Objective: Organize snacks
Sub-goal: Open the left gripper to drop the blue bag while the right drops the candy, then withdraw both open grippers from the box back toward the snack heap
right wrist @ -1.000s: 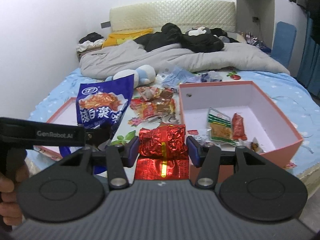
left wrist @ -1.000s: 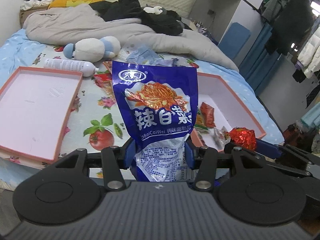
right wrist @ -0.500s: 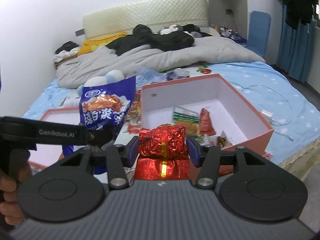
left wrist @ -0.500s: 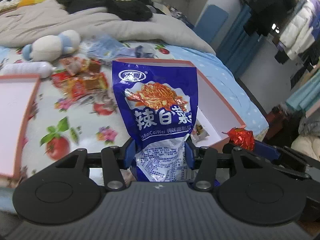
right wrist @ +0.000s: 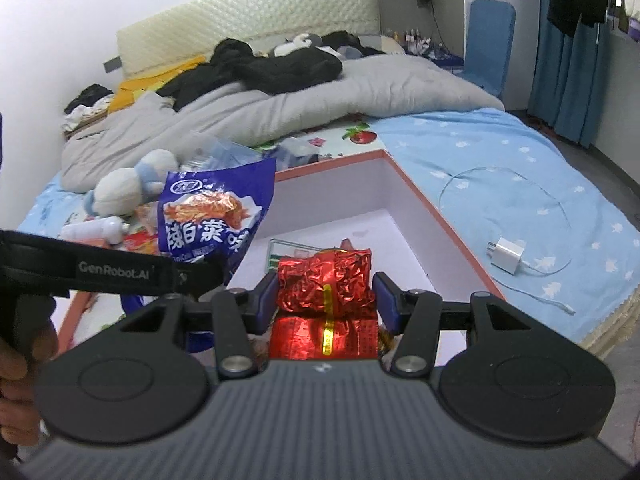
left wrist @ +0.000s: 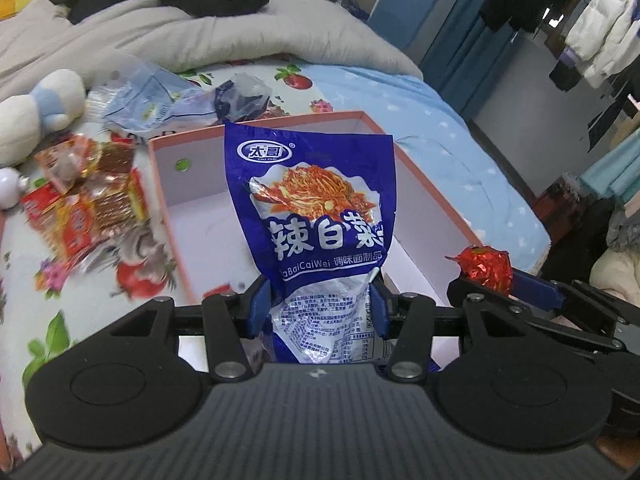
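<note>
Blue bag (left wrist: 316, 216) of spicy snack stands up between the pads of the left gripper (left wrist: 316, 306), which is about half open and squeezes the bag's bottom end. Red foil snack (right wrist: 326, 280) sits squeezed in the right gripper (right wrist: 326, 300), also about half open. Both hang over the near end of the pink box (right wrist: 416, 200), which lies on the bed.

To do this step well, I think each hand should go lower into the box before it lets go, so nothing bounces out. The tall bag should tip flat toward twelve o'clock, where the box floor looks bare. The foil snack can drop near six o'clock.

Inside the box, in the right wrist view, a green and clear packet (right wrist: 294, 250) lies just past the foil snack, and something red peeks out beside it at one o'clock. More red packets (left wrist: 92, 204) lie on the sheet at nine o'clock of the box, not in it yet
</note>
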Motion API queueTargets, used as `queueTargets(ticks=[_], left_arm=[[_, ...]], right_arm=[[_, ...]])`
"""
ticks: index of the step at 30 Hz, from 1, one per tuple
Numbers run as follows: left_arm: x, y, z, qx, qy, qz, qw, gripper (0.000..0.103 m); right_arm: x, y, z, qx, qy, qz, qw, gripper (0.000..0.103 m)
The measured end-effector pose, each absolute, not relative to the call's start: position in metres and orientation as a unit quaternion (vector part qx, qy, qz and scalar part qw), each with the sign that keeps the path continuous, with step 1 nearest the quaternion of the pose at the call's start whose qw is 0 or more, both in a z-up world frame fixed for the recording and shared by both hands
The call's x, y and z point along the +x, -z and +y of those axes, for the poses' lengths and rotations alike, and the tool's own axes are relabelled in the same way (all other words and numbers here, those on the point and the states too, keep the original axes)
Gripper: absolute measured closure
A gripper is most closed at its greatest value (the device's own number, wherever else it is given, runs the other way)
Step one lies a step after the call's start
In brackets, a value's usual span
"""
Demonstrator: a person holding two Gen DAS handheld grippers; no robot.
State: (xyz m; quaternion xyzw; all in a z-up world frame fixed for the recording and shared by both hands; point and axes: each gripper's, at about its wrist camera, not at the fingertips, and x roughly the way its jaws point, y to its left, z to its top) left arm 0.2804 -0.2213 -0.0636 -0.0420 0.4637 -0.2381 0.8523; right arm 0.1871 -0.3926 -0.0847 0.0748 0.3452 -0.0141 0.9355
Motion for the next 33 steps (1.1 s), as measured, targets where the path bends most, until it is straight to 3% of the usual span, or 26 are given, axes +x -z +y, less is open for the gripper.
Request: queueTargets(ticks=[14, 17, 18, 19, 21, 33], left_arm=[[0.368, 0.108, -0.254, -0.027, 0.229, 0.489, 0.841, 0.046], [0.37, 0.109, -0.254, -0.02, 0.221, 0.495, 0.84, 0.031], [0.37, 0.108, -0.254, -0.02, 0.217, 0.495, 0.841, 0.024], [0.369, 0.106, -0.254, -0.023, 0.212, 0.494, 0.843, 0.022], [0.364, 0.098, -0.253, -0.026, 0.211, 0.486, 0.848, 0.02], [0.29, 0.034, -0.221, -0.026, 0.198, 0.437, 0.877, 0.018]], right_arm=[[0.263, 0.129, -0.419, 0.087, 0.022, 0.392, 0.916, 0.048], [0.265, 0.132, -0.422, 0.099, 0.031, 0.399, 0.911, 0.047], [0.265, 0.132, -0.422, 0.098, 0.034, 0.402, 0.91, 0.041], [0.264, 0.131, -0.422, 0.097, 0.036, 0.404, 0.909, 0.032], [0.261, 0.13, -0.423, 0.104, 0.039, 0.405, 0.908, 0.027], [0.201, 0.081, -0.404, 0.095, 0.03, 0.361, 0.927, 0.027]])
